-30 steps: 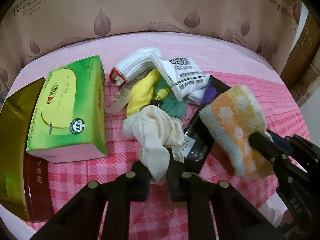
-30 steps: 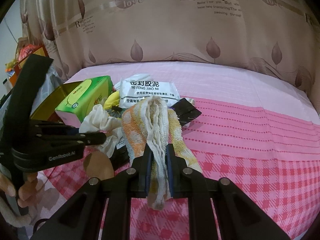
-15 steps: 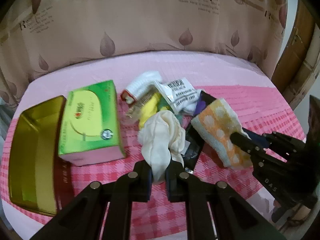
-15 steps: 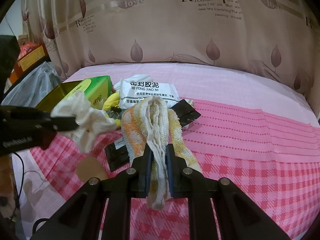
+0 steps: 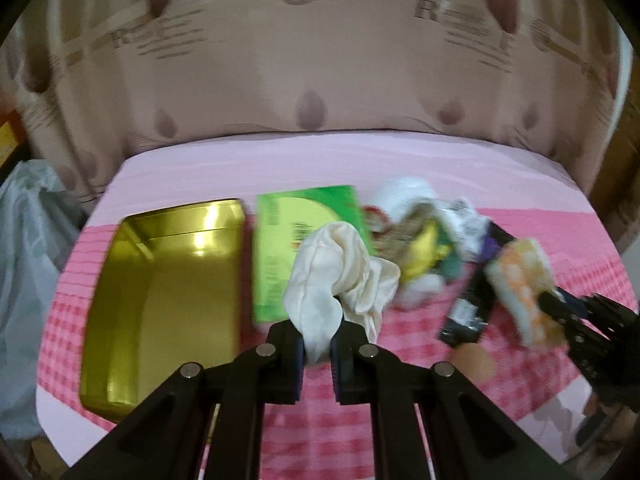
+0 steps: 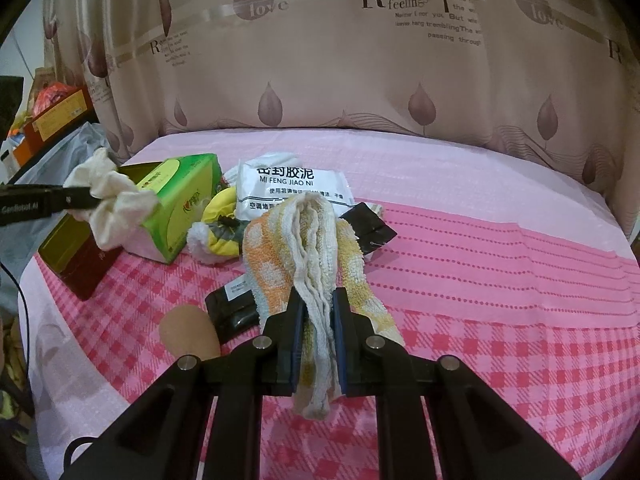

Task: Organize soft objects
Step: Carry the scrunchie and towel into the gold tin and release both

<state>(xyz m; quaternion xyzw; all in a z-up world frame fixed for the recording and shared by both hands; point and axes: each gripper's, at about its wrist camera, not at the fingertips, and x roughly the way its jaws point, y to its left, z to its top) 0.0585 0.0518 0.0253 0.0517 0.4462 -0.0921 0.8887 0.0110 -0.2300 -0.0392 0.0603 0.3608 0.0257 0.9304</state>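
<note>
Left gripper (image 5: pixel 316 344) on my rig is clamped tight on a crumpled cream cloth (image 5: pixel 340 280), lifted clear of the table and hanging in front of the green tissue box (image 5: pixel 288 240). Right gripper (image 6: pixel 316 340) is pinched shut on a folded orange-and-yellow towel (image 6: pixel 304 248), whose far end lies on the stuff in the middle.

Biggest to smallest from my seat: a table with a pink checked cloth (image 6: pixel 500 320) fills both views, leaf-print curtain (image 6: pixel 360 72) behind it. Next, the open gold tin (image 5: pixel 168 280) at the left end, just beside the tissue box. Then the white pouch with printed text (image 6: pixel 292 188) behind the towel, and a black packet (image 6: pixel 234 306) lying flat beside and partly under the towel. A yellow soft item (image 6: pixel 222 216) sits between the tissue box and the towel. Smallest is a brown oval thing (image 6: pixel 188 332) near the front edge; can't tell what it is. Left view is pretty blurry.
</note>
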